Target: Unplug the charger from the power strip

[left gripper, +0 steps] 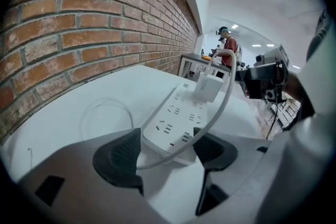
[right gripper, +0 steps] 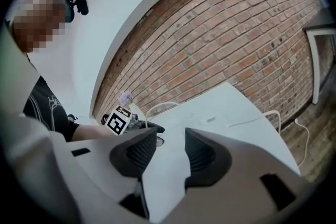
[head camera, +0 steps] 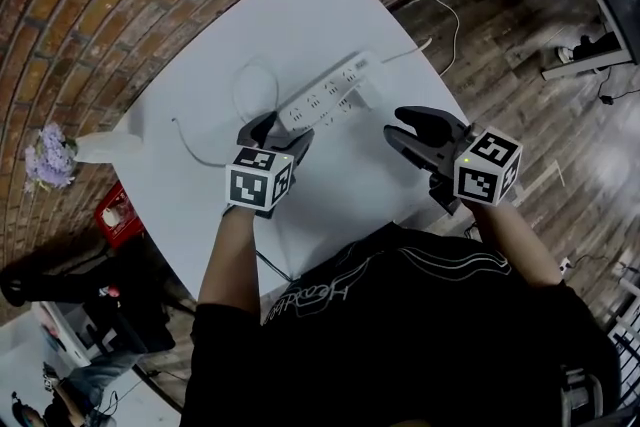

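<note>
One power strip (head camera: 325, 95), one charger (left gripper: 209, 86), one table (head camera: 330, 5), two tools: left tool (head camera: 282, 127), right tool (head camera: 395, 123).

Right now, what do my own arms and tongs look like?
The left tongs and right tongs are grey, with dark ribbed pads. Each carries a white cube with black square markers; the right cube shows a small green light. You wear a black short-sleeved T-shirt with white print; forearms bare.

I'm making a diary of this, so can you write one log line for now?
left tool: open, straddling power strip end | right tool: open, empty | charger: plugged in at far end
</note>
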{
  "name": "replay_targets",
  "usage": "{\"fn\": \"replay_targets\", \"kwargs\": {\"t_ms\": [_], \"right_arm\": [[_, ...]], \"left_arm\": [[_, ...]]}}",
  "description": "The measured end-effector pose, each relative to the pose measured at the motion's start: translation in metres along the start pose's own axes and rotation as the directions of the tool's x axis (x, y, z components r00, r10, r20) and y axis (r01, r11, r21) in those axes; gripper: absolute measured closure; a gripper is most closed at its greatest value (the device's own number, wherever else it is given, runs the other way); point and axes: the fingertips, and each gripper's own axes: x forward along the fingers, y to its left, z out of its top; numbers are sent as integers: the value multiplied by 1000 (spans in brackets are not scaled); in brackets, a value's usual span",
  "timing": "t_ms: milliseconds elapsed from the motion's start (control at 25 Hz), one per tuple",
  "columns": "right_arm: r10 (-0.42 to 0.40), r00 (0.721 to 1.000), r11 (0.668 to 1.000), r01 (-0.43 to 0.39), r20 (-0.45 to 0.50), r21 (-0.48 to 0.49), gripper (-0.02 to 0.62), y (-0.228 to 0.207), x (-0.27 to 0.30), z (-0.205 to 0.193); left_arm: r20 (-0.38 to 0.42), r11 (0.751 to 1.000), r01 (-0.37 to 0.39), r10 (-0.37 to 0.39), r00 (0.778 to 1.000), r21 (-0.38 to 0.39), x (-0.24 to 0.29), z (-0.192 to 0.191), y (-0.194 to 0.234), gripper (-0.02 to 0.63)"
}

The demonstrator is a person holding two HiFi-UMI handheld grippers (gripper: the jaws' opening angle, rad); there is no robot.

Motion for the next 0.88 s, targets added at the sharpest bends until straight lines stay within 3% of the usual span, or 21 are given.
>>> {"fn": "replay_targets", "kwargs": {"t_ms": [200, 440, 640, 880], "right_arm": [[-82, 997, 991, 82, 1, -106, 431, -12, 13, -1], [-208, 978, 935, 201, 8, -292, 413, -29, 38, -6], [-302, 953, 893, 294, 32, -341, 403, -45, 53, -8], [-354, 934, 867, 346, 45, -359, 403, -50, 74, -9]], "left_arm": [[-11, 998, 32, -33, 999, -51, 3, -4, 1, 296], [12, 994, 44, -43, 999, -102, 5, -7, 0, 301], [29, 992, 46, -43, 999, -117, 6, -6, 1, 304], [40, 990, 47, -42, 998, -134, 4, -8, 2, 305]]}}
